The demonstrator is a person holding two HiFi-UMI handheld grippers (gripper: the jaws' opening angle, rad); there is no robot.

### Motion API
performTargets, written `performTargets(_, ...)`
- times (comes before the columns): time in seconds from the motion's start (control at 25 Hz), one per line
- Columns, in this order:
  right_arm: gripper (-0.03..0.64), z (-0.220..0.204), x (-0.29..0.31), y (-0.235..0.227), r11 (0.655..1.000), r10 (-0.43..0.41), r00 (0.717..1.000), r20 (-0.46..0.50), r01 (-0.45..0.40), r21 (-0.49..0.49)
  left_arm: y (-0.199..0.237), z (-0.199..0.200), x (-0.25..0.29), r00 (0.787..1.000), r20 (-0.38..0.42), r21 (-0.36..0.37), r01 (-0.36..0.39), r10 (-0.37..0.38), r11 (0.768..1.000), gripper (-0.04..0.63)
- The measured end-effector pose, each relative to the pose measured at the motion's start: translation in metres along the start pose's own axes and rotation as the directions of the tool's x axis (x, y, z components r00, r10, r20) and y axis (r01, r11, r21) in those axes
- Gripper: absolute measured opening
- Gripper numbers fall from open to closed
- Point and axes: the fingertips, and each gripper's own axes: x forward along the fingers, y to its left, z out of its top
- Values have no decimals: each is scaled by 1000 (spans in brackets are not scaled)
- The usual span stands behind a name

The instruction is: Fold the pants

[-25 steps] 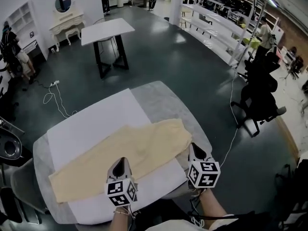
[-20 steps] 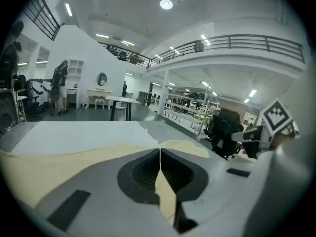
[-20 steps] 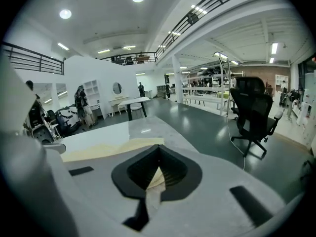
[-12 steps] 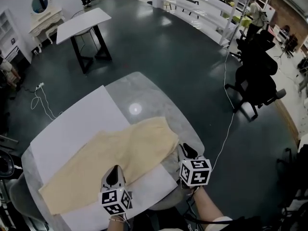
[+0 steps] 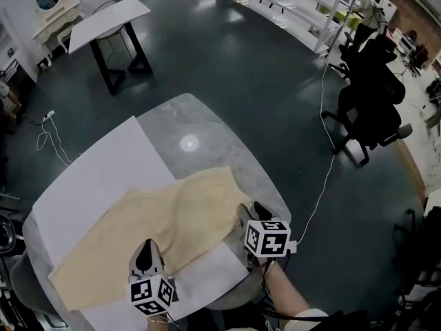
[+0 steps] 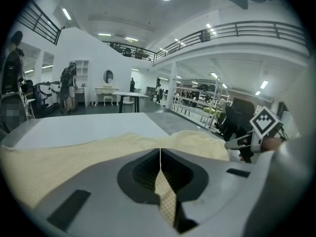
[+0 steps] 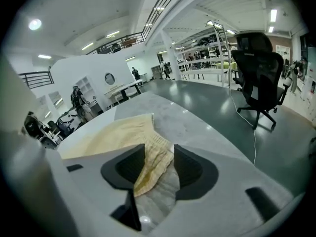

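Pale yellow pants (image 5: pixel 172 216) lie lengthwise across the grey table (image 5: pixel 213 126), partly on a white sheet (image 5: pixel 96 178). My left gripper (image 5: pixel 145 252) is at their near edge, shut on a thin fold of the fabric (image 6: pixel 165 196); its jaws (image 6: pixel 160 152) meet with the cloth pinched between. My right gripper (image 5: pixel 247 212) sits at the waistband end by the table's right edge. Its jaws (image 7: pixel 159 152) are opening. The ribbed waistband (image 7: pixel 150 162) lies loose between them, and the pads do not press on it.
A black office chair (image 5: pixel 372 109) stands on the dark floor to the right, with a white cable (image 5: pixel 320 185) trailing past the table. A second table (image 5: pixel 110 23) stands far back on the left. People (image 6: pixel 66 88) stand in the distance.
Both grippers have sunk toward the table's near edge, bringing the pants' near edge down with them. The waistband end now rests on the table.
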Motion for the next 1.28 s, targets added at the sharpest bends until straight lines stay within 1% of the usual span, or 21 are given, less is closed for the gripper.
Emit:
performTargets(0.2, 179, -6, 16, -3, 999, -51, 998, -40, 50, -19, 2, 0, 6, 1000, 6, -3, -7, 7, 1000, 9)
performTargets(0.36, 178, -12, 24, -4, 997, -72, 994, -77, 71, -11, 6, 0, 10, 1000, 5, -5, -5, 5, 1000, 9)
performTargets(0.48, 170, -14, 26, -5, 994, -103, 990, -98, 99, -45, 10, -3, 11, 1000, 0, -6, -6, 6, 1000, 9)
performTargets(0.6, 152, -15, 27, -6, 991, -121, 987, -104, 114, -71, 14, -8, 12, 1000, -7, -11, -9, 9, 1000, 9)
performTargets(0.68, 114, -17, 28, -4, 992, -112, 988, -105, 105, -69, 17, -10, 12, 1000, -12, -15, -12, 12, 1000, 9)
performTargets(0.76, 71, -17, 30, 0, 993, -105, 989, -99, 99, -68, 21, -13, 12, 1000, -17, -21, -14, 14, 1000, 9)
performTargets(0.92, 54, -9, 20, 6, 991, -112, 992, -57, 108, -75, 26, -13, 9, 1000, -16, -37, -20, 20, 999, 9)
performTargets(1.0, 52, -2, 10, 13, 992, -103, 994, -35, 100, -80, 30, -9, 6, 1000, -13, -47, -27, 27, 999, 9)
performTargets(1.04, 40, 2, 4, 18, 992, -96, 995, -23, 94, -83, 33, -7, 4, 999, -12, -53, -31, 31, 998, 9)
performTargets(1.16, 37, 12, -13, 47, 992, -71, 997, 13, 72, -101, 52, -1, -9, 999, -14, -70, -46, 45, 997, 9)
performTargets(1.28, 35, 20, -27, 89, 991, -29, 999, 43, 34, -130, 80, 8, -30, 998, 2, -85, -69, 69, 994, 9)
